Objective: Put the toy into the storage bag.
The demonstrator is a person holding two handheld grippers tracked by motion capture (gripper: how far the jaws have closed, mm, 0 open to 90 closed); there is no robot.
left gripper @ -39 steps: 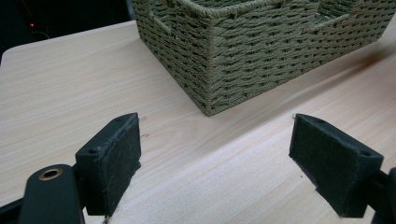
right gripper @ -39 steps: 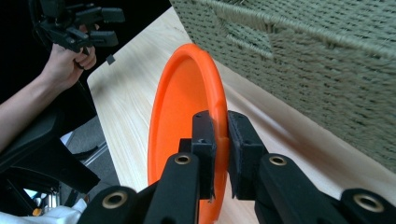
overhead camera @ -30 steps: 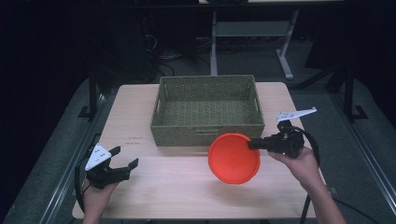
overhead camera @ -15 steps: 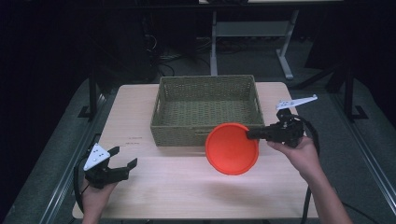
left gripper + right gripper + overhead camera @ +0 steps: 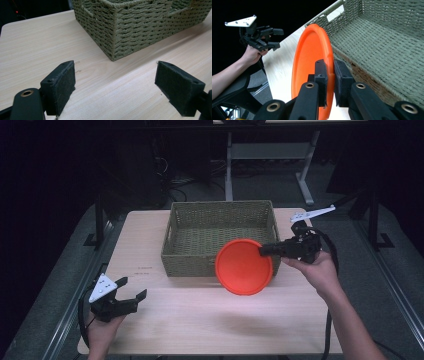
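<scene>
An orange plate [image 5: 243,267] hangs tilted in the air in front of the woven green basket [image 5: 175,233], overlapping its front right corner. My right gripper [image 5: 263,251] is shut on the plate's right rim; in the right gripper view both pads clamp the plate [image 5: 310,62] edge-on beside the basket [image 5: 387,42]. My left gripper [image 5: 133,290] rests low at the table's front left, open with nothing between its fingers. In the left gripper view the two pads [image 5: 61,82] stand wide apart over bare wood, facing a basket [image 5: 140,27] corner.
The light wooden table [image 5: 210,320] has free room in front of the basket. Dark floor, a metal stand [image 5: 270,155] and cables lie beyond the far edge. A side rail [image 5: 60,330] runs along the table's left.
My right gripper has lifted the orange plate off the table and carried it left and toward the basket, tilting it more upright. The left gripper has stayed put.
</scene>
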